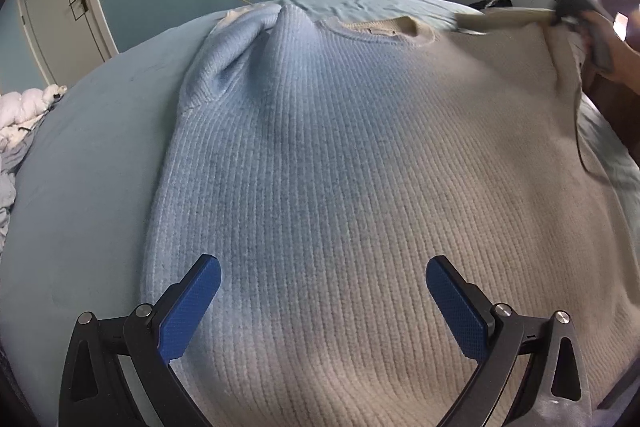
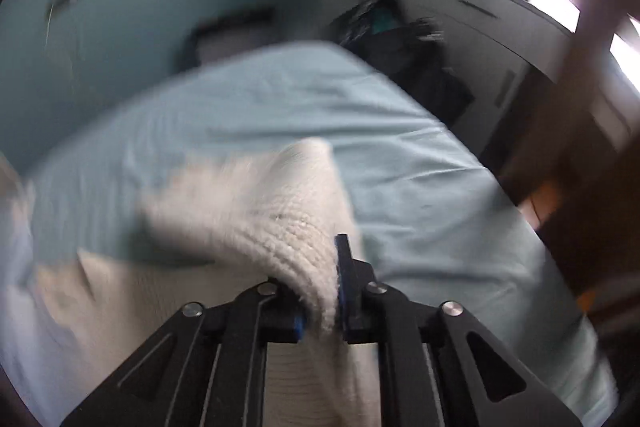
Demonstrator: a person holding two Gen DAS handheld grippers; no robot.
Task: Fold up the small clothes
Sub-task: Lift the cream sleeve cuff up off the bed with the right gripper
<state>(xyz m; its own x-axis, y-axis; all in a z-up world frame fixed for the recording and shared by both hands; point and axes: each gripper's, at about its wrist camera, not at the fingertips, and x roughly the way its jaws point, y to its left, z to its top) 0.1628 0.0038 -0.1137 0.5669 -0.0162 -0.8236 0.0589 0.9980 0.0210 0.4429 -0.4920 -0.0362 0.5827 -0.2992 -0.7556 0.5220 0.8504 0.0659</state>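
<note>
Left gripper (image 1: 322, 277): held wide apart, nothing grasped; it is poised low over the hem end of the sweater (image 1: 360, 155), probably so that the cloth can be pinned or steadied.

Right gripper (image 2: 320, 291): clenched on a fold of the cream knit, which is wedged between the pads; the part is likely a sleeve or shoulder edge, though blur hides which.

Reason for hold: the gripped edge is raised off the bed (image 1: 92, 155), seemingly to be carried over the body.

Sweater: ribbed knit, cream, tinted blue in shadow; spread flat ahead of the left fingers, neckline (image 1: 376, 27) farthest away.
</note>
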